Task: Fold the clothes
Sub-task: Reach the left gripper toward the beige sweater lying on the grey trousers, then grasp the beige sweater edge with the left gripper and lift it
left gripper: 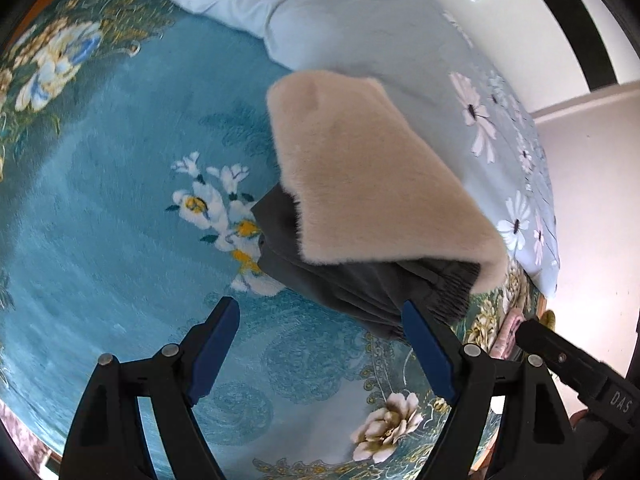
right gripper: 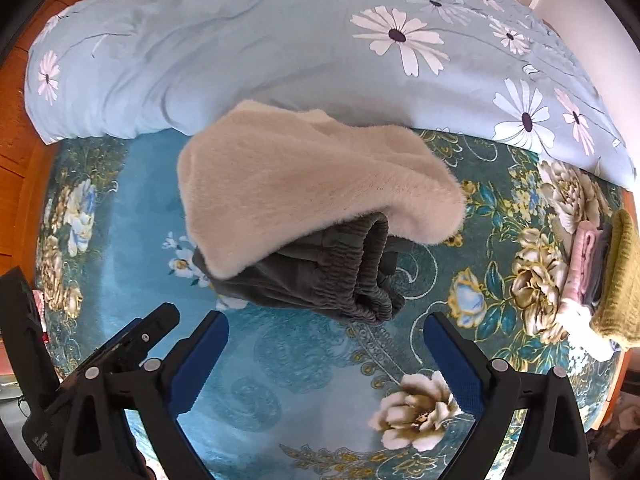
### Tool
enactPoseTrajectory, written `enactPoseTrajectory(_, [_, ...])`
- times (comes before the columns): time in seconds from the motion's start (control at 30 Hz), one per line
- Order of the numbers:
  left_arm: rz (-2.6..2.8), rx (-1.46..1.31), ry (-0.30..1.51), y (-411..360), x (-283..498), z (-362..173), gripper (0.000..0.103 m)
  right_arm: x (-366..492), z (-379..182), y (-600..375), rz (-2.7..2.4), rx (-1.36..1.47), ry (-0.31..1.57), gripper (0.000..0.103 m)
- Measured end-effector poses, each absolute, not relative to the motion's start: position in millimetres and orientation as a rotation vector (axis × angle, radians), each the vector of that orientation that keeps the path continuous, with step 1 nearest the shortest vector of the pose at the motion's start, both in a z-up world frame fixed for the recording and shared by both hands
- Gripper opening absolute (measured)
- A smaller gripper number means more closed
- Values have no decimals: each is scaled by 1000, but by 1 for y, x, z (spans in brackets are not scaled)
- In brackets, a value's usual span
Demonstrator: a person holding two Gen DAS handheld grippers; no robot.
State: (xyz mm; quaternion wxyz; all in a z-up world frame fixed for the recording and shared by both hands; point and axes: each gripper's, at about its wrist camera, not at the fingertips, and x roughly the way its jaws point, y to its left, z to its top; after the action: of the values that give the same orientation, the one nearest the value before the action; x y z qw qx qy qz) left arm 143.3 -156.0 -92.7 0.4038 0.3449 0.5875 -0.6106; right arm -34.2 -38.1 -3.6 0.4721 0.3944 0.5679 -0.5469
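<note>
You had one folded garment (right gripper: 312, 208), beige fleece over dark grey, on one teal floral blanket (right gripper: 304, 360). One pale blue daisy-print duvet (right gripper: 248, 48) lay behind it. One small stack of folded clothes (right gripper: 604, 276) sat at the right, and two tongs were in view, left (left gripper: 320, 348) and right (right gripper: 324, 360).

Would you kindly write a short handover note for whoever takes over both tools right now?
Left tool: open, empty, just short of the garment.
Right tool: open, empty, also in front of it.
Fleece-lined grey trousers lie folded into a compact bundle on the teal floral blanket, beige lining up, elastic waistband facing the tools.
Folded pile sits at the right edge.
Done: folding looks finished.
Left: probably move the bundle to the pile.
</note>
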Motion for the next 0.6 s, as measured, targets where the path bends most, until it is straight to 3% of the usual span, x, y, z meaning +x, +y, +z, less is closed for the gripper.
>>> enactPoseTrajectory(0.4, [-1475,842,1605,-214,147,-137,84,-49,-46,-60,-1288,1076,1426,99])
enactPoseTrajectory(0.6, [-1358,724,1769,-259,140,-171,84,-62,-41,-57,-1290,1097,1413,99])
